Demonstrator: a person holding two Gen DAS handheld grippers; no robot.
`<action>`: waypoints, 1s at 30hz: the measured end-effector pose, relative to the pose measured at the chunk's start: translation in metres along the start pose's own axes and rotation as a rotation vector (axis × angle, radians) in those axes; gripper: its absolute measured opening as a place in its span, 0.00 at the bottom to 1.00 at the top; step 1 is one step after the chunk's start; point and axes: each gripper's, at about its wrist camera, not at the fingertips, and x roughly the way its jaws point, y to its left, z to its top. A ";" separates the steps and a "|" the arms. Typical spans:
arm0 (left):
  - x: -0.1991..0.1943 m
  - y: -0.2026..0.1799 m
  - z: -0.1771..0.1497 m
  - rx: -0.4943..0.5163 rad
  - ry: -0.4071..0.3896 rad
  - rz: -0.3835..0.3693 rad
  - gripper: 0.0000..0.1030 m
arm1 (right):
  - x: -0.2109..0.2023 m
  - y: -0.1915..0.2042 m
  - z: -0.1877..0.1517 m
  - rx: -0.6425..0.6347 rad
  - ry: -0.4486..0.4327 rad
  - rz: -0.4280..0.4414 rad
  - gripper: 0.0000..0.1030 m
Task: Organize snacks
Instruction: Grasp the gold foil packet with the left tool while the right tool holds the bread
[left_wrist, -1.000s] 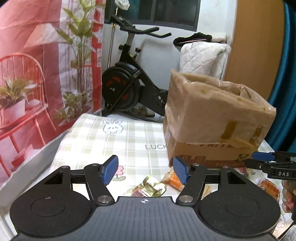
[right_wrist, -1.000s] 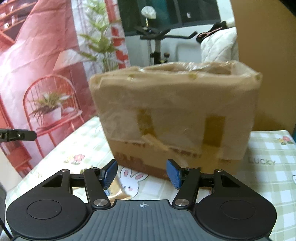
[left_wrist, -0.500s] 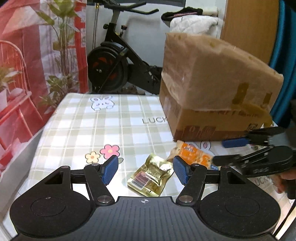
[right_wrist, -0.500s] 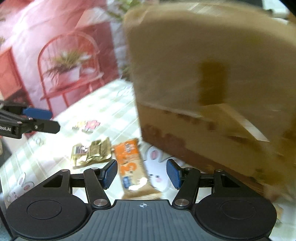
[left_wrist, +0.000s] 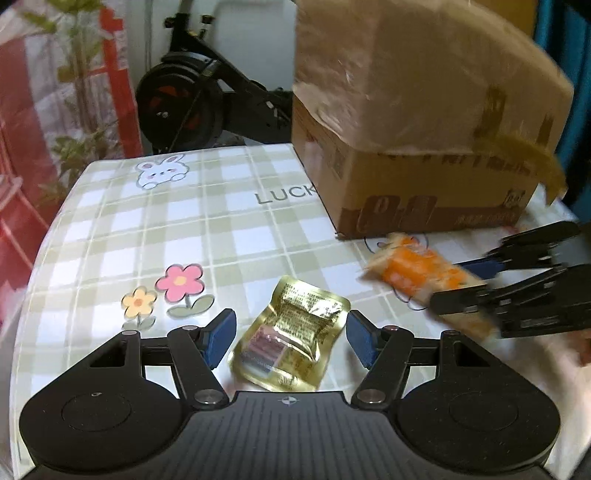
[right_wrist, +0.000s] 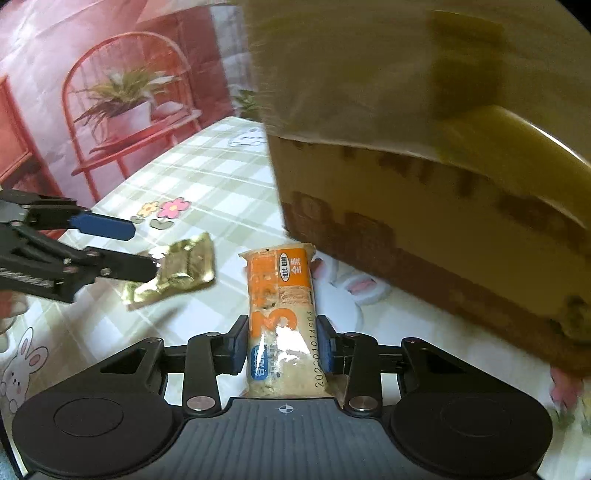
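Observation:
A gold foil snack packet (left_wrist: 295, 325) lies on the checked tablecloth (left_wrist: 184, 229) between the fingers of my left gripper (left_wrist: 290, 338), which is open; the blue pads stand clear of it on both sides. An orange snack bar (right_wrist: 280, 288) lies lengthwise between the pads of my right gripper (right_wrist: 282, 343), whose jaws are closing and press on its sides. In the left wrist view the bar (left_wrist: 421, 277) and the right gripper (left_wrist: 454, 288) sit to the right. The right wrist view has the left gripper (right_wrist: 142, 251) over the gold packet (right_wrist: 181, 269) at the left.
A large taped cardboard box (left_wrist: 424, 110) stands just behind the snacks, close over the orange bar (right_wrist: 424, 184). An exercise bike (left_wrist: 192, 99) is beyond the table's far edge. A red backdrop with printed plants (right_wrist: 110, 92) hangs along the left side.
Both grippers came down towards the table. The left one now straddles the gold packet. The right one moved onto the orange bar and its fingers narrowed onto it.

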 end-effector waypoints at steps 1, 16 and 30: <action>0.005 -0.002 0.001 0.023 0.006 0.013 0.66 | -0.003 -0.004 -0.004 0.024 -0.005 -0.008 0.33; 0.023 -0.019 -0.007 0.051 0.036 -0.011 0.70 | -0.024 -0.025 -0.030 0.119 -0.032 -0.036 0.33; -0.011 -0.035 -0.023 -0.063 -0.046 0.007 0.44 | -0.042 -0.034 -0.048 0.149 -0.059 -0.036 0.32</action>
